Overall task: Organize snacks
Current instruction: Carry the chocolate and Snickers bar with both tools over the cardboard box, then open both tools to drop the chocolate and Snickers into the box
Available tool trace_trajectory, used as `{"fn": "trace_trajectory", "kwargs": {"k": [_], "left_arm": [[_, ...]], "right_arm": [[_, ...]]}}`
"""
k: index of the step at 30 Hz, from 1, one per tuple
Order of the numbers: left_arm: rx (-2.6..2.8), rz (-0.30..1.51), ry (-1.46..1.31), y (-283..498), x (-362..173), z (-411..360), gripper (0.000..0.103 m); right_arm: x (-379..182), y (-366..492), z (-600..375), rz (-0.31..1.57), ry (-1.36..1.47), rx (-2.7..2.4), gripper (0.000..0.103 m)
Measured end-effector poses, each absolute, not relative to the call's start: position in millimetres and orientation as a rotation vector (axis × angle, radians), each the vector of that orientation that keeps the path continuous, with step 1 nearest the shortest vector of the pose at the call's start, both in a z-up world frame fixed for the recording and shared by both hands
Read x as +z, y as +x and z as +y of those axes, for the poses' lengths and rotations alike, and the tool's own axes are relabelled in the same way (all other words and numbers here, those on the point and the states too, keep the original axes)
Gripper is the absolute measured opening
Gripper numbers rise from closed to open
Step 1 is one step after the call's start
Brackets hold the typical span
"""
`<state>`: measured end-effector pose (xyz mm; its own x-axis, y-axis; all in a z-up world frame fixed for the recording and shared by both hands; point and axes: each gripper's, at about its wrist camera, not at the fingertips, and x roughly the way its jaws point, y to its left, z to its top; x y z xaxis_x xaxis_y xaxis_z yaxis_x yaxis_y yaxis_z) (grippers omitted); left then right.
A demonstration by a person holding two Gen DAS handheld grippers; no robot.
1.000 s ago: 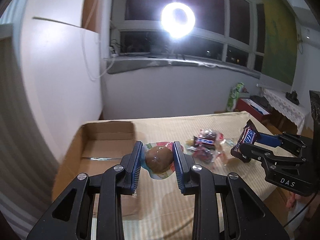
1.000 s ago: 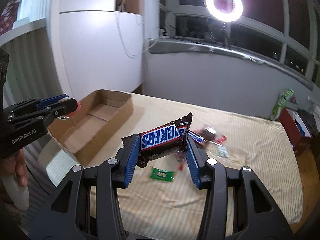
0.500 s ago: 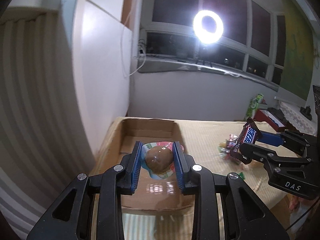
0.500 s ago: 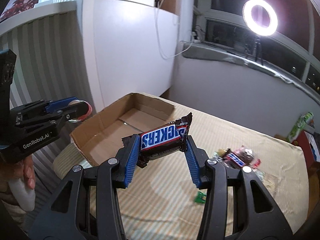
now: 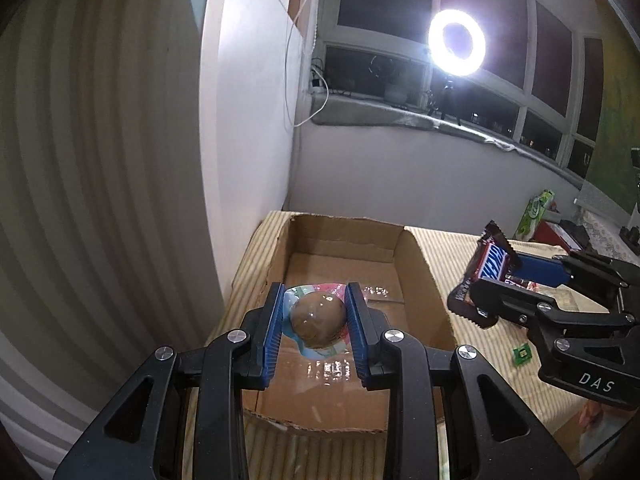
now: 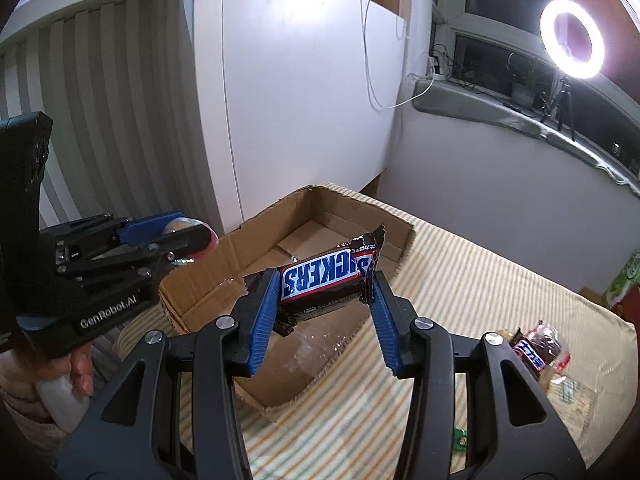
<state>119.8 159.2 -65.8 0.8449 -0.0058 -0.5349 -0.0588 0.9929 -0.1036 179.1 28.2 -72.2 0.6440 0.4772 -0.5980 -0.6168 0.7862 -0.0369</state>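
the left gripper is clamped on a round brown snack in a clear wrapper with pink and blue edges, its blue pads pressing both sides. it hangs over the near part of an open cardboard box, which sits at the left end of a table covered by a striped beige cloth. the box floor looks bare, with glossy tape along its seam catching the light.

the right gripper grips a snickers bar crosswise between its blue pads, the wrapper's crimped ends sticking out past each finger. in the right wrist view the bar hangs above the box's near right wall; in the left wrist view it is to the right of the box, above the cloth, with that gripper reaching in from the right.

on the cloth to the right, well apart from the box, lies a small pile of other snacks: a second small snickers pack and clear-wrapped pieces touching each other. a little green packet lies on the cloth near the right gripper's body; in the right wrist view a green scrap shows at the near edge.

beyond the table, a ring light on a small tripod glares from the window sill, in front of dark panes. a white cabinet panel stands to the left of the box, a white cable hanging down its face. a green carton stands at the far right
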Motion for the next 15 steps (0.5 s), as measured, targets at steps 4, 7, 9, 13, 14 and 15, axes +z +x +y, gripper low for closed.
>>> {"fn": "trace_trajectory", "kwargs": {"k": [4, 7, 9, 13, 14, 15], "left_arm": [[0.032, 0.588, -0.124, 132, -75, 165, 0.028], [0.037, 0.614, -0.129, 138, -85, 168, 0.028], [0.039, 0.628, -0.131, 140, -90, 168, 0.028], [0.039, 0.653, -0.137, 147, -100, 168, 0.028], [0.037, 0.658, -0.138, 148, -102, 168, 0.028], [0.037, 0.662, -0.138, 150, -105, 168, 0.028]], "right_arm": [[-81, 190, 35, 0.624, -0.249, 0.644, 0.047], [-90, 200, 39, 0.644, -0.248, 0.654, 0.047], [-96, 205, 41, 0.655, -0.248, 0.662, 0.047], [-105, 214, 44, 0.674, -0.247, 0.673, 0.047], [-107, 217, 45, 0.678, -0.246, 0.674, 0.047], [-109, 219, 45, 0.682, -0.245, 0.676, 0.047]]}}
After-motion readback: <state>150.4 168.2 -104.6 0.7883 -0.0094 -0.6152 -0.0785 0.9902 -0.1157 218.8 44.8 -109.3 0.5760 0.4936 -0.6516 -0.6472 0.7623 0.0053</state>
